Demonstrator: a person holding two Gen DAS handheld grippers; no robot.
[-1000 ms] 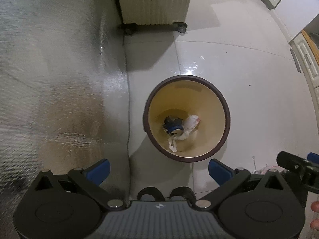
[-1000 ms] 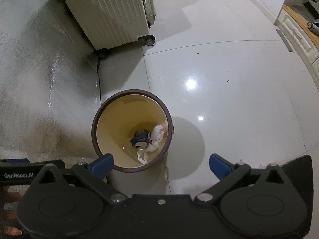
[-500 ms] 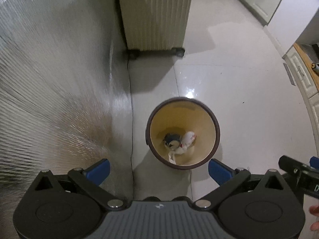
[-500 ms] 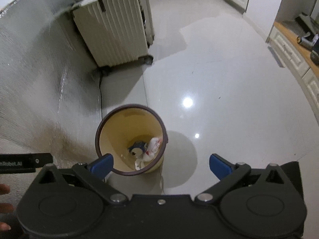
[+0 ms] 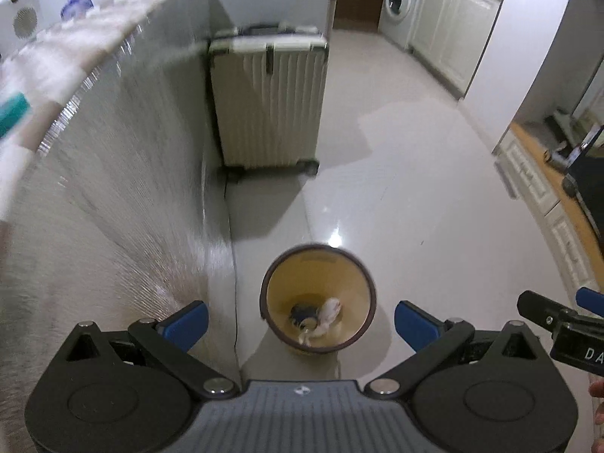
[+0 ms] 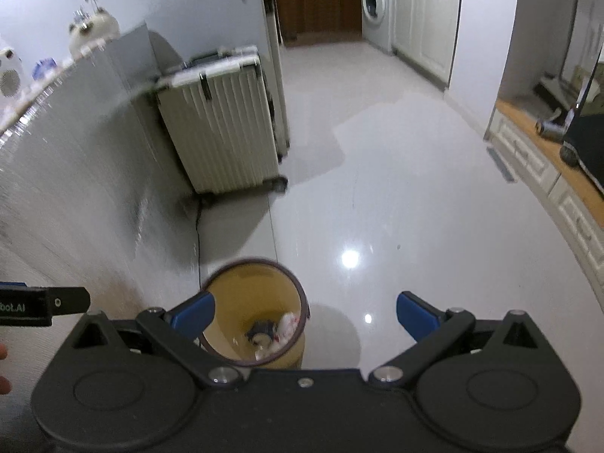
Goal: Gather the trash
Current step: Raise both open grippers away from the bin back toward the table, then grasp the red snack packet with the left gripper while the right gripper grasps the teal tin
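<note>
On my far left a tall silver, ribbed surface (image 5: 113,173) fills the frame, blurred, with a pale cloth and a few small items along its top edge that I can't make out. Beside it a cream ribbed suitcase (image 5: 268,102) stands upright on its wheels on the glossy white tile floor (image 5: 396,196). My left gripper (image 5: 301,321) hangs above the floor with its blue-tipped fingers (image 5: 187,320) spread wide and nothing between them. Between those fingers, lower down, I see the trash bin (image 5: 318,260), a round one with a dark brown rim and a yellow inside, standing on the tile close to the silver surface. At its bottom lie a dark blue can (image 5: 302,313) and a crumpled white wrapper (image 5: 327,311), touching each other. In the right wrist view the bin (image 6: 256,268) sits toward the left, partly behind the left finger of my right gripper (image 6: 305,315), whose fingers are likewise wide apart and empty; the can (image 6: 262,330) and the wrapper (image 6: 288,322) show inside. Each gripper's tip pokes into the edge of the other's view. Farther right the floor runs back to white cabinets (image 6: 426,19) and a washing machine (image 6: 375,3), and along the right edge stands a low white cabinet with a wooden top (image 6: 543,139).
</note>
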